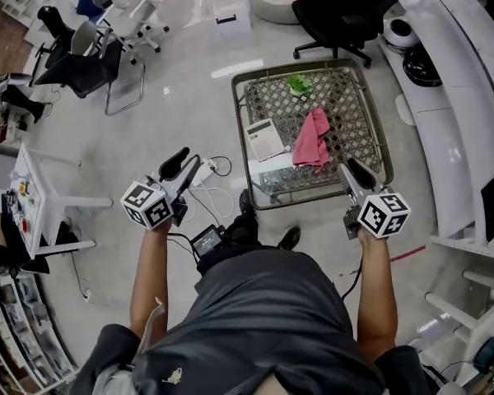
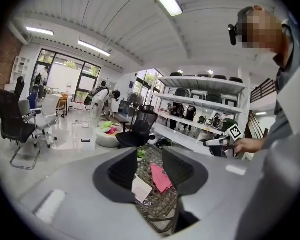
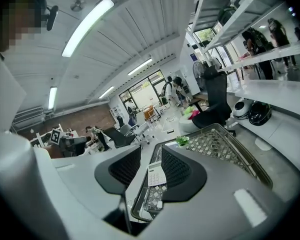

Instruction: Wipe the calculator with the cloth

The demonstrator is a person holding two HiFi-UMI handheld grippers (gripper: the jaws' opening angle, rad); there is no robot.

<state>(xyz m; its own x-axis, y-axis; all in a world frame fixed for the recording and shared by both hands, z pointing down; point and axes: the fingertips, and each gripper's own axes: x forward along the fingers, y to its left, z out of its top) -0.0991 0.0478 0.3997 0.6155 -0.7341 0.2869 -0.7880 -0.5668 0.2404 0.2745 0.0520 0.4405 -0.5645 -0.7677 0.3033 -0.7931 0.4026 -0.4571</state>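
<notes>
A white calculator (image 1: 265, 138) lies on the left part of a low table with a metal lattice top (image 1: 358, 113). A pink cloth (image 1: 313, 138) lies crumpled just right of it. Both grippers hover short of the table's near edge, apart from both objects. My left gripper (image 1: 186, 160) is open and empty, left of the table. My right gripper (image 1: 349, 168) is open and empty at the near right corner. The left gripper view looks past its jaws at the calculator (image 2: 141, 189) and cloth (image 2: 161, 177). In the right gripper view the calculator (image 3: 155, 175) shows beyond the gap.
A small green plant (image 1: 299, 83) stands at the table's far side. A black office chair (image 1: 350, 11) is behind the table, and a curved white counter (image 1: 453, 97) runs along the right. Cables and a power strip (image 1: 206, 173) lie on the floor under the left gripper.
</notes>
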